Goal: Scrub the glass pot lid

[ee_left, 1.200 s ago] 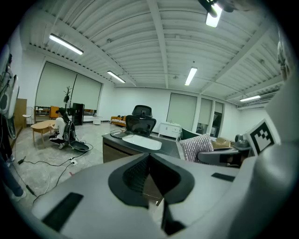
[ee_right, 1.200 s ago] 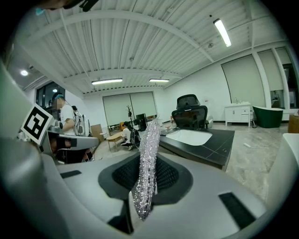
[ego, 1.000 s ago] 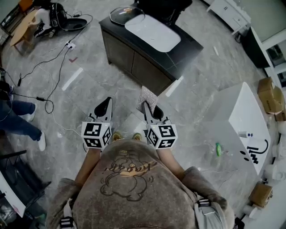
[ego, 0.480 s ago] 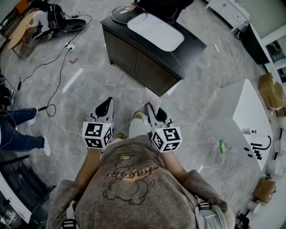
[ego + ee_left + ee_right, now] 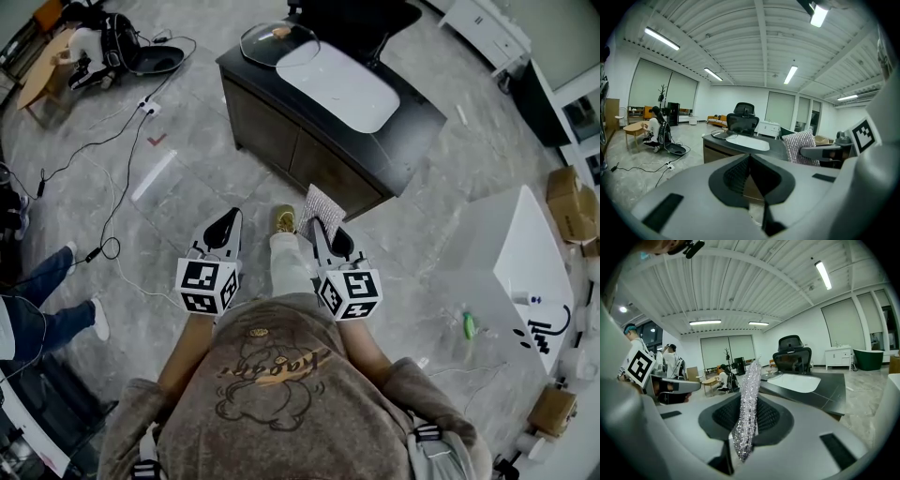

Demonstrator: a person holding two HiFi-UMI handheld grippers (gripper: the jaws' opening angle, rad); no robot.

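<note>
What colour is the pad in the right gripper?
Glittery silver; the pad shows best in the right gripper view.

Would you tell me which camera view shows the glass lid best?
The head view: the lid is seen whole from above, on the far corner of the desk. The left gripper view shows it distant and nearly edge-on; in the right gripper view it is at most a sliver beside the scrubber.

The left gripper [image 5: 225, 218] and right gripper [image 5: 315, 226] pointed forward, side by side. The left jaws were closed on nothing; the right jaws pinched a silvery scouring cloth [image 5: 322, 201].
</note>
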